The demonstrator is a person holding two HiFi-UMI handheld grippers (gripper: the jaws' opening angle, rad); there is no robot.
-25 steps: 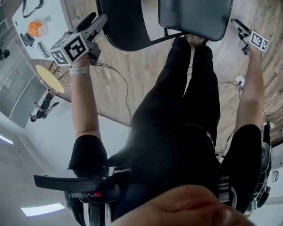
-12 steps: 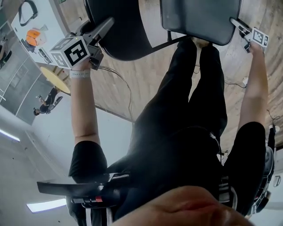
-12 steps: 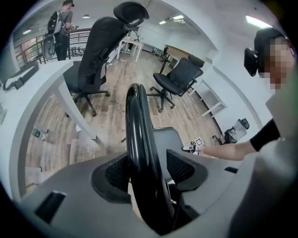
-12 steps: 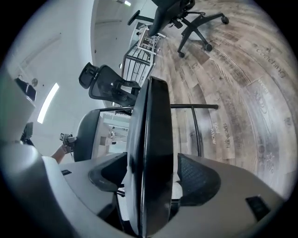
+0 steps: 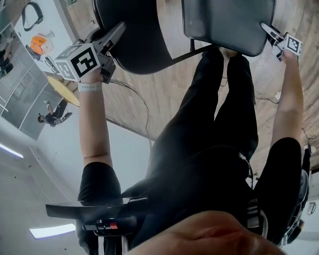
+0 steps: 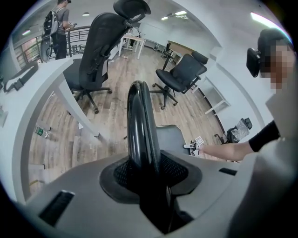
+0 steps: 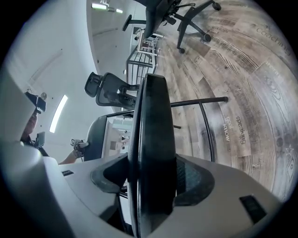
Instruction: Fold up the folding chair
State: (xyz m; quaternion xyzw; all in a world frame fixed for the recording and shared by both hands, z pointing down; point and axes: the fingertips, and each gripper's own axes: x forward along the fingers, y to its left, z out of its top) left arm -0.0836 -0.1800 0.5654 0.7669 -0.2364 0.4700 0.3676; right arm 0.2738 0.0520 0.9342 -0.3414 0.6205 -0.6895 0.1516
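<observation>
The left gripper (image 5: pixel 119 29) is closing on the dark backrest (image 5: pixel 139 40) of the chair (image 5: pixel 219 30), its pads against both faces of the panel's rim. In its own view that rim stands edge-on and runs straight up and away from the jaws. The right gripper (image 5: pixel 266 30) is closing too, on the near right corner of the grey seat (image 5: pixel 239 15), whose thick edge fills the gap between its pads. From above, backrest and seat lie side by side, backrest to the seat's left. Both turn their broad faces up toward the head, and a thin black tube (image 5: pixel 192 51) slants between them. The wearer's legs, in black trousers, stand just this side of the chair, the feet under the seat's near edge. The chair rests on a pale wood plank floor (image 5: pixel 164 89), where a cable (image 5: pixel 139 99) trails near the backrest. Left of the chair is a white desk (image 6: pixel 32 93). Beyond it stand two black office chairs (image 6: pixel 100 51), and farther off a person (image 6: pixel 58 23) by a railing.
</observation>
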